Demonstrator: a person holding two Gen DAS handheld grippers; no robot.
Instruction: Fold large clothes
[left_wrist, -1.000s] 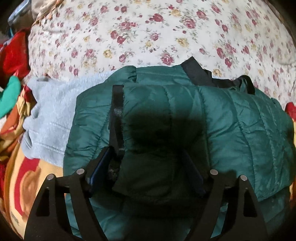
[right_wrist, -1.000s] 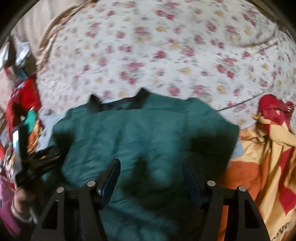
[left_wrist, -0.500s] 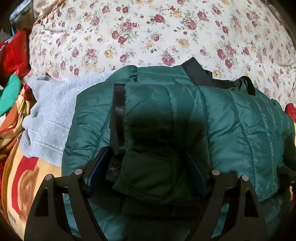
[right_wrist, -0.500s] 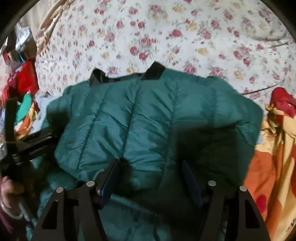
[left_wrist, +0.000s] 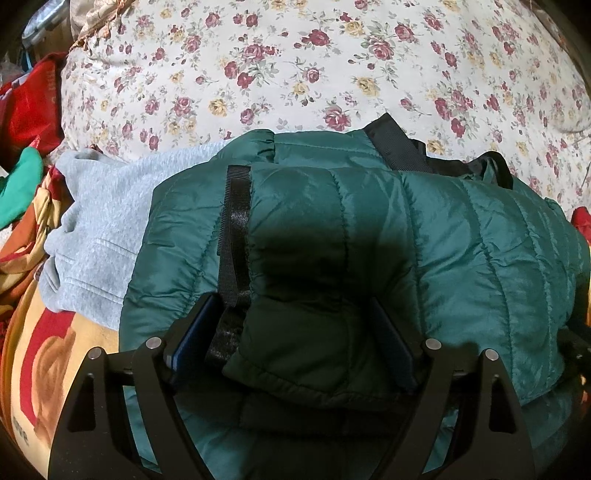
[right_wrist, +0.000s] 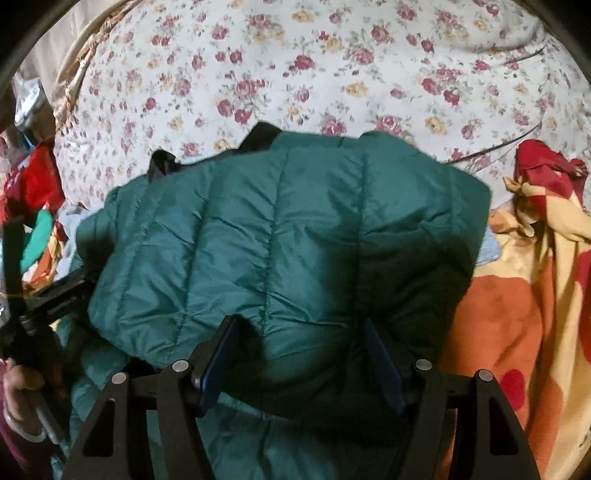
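A dark green quilted puffer jacket (left_wrist: 424, 236) with black trim lies folded over itself on the bed; it also fills the middle of the right wrist view (right_wrist: 280, 236). My left gripper (left_wrist: 291, 332) is open, its fingers straddling the folded edge by the black zipper strip (left_wrist: 234, 236). My right gripper (right_wrist: 299, 350) is open too, fingers either side of the folded hem on the jacket's right part. The left gripper's frame and the hand holding it show at the left edge of the right wrist view (right_wrist: 33, 306).
A floral bedsheet (left_wrist: 295, 66) covers the bed behind. A grey sweatshirt (left_wrist: 96, 229) lies under the jacket's left side. An orange and red blanket (right_wrist: 528, 295) lies right, with red cloth (right_wrist: 543, 166) on it. Red and green clothes (left_wrist: 26, 140) are piled far left.
The right gripper moved forward and down onto the jacket, bringing the folded layer over. The left gripper stayed almost still on the folded edge.
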